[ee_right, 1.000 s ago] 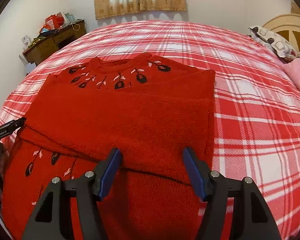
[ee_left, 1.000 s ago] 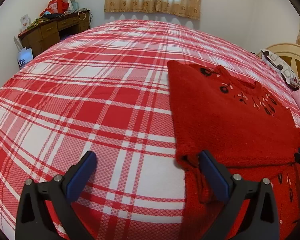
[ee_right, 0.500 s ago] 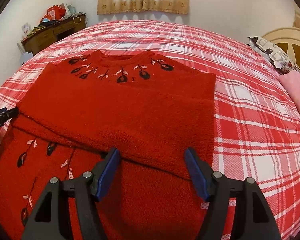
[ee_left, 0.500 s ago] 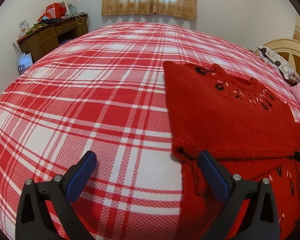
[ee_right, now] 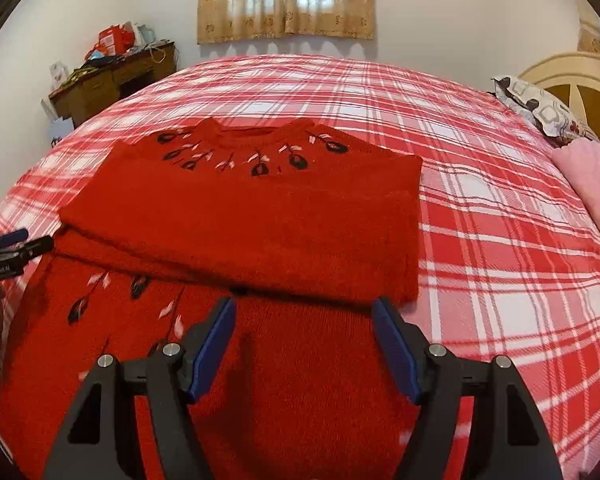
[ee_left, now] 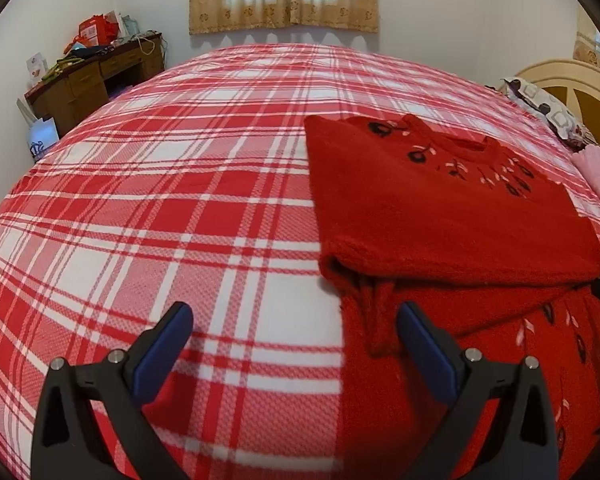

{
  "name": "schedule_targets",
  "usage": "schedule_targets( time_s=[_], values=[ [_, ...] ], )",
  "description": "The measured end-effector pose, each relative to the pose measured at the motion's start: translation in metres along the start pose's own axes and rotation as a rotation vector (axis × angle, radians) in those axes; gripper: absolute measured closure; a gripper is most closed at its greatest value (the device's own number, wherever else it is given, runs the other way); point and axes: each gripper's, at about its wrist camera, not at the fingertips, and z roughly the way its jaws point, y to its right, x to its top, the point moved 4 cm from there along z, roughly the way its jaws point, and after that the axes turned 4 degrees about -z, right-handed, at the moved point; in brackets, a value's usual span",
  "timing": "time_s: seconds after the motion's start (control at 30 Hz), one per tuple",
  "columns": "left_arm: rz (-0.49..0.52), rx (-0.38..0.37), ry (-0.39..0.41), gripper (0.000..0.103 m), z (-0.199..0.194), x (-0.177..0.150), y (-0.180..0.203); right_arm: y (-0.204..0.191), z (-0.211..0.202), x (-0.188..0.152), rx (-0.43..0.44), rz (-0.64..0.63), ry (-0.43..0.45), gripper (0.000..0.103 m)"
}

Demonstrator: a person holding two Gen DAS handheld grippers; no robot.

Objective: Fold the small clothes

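Sweater: the red sweater [ee_right: 236, 236] lies on the bed [ee_left: 160, 208], its sleeves folded across the chest, its lower half flat.
Change: both views have drawn back a little from the sleeve fold since a second ago; that fold looks finished.
Left hand-held gripper [ee_left: 296, 344]: wide open, empty, over the sweater's left edge.
Right hand-held gripper [ee_right: 304, 340]: wide open, empty, over the lower half.
Views: only the right shows the whole neckline; only the left shows the layered left edge.

Sweater [ee_right: 236, 220] lies on bed [ee_right: 500, 240], pillow [ee_right: 540, 108] behind
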Motion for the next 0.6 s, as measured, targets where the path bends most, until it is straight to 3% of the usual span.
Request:
schedule_targets(
  time_s=[0.6],
  values=[
    [0.106,-0.124,0.017,0.0,-0.071,-0.055,0.018,-0.019,-0.056,-0.059,0.05,0.011,-0.028,0.03]
  ],
)
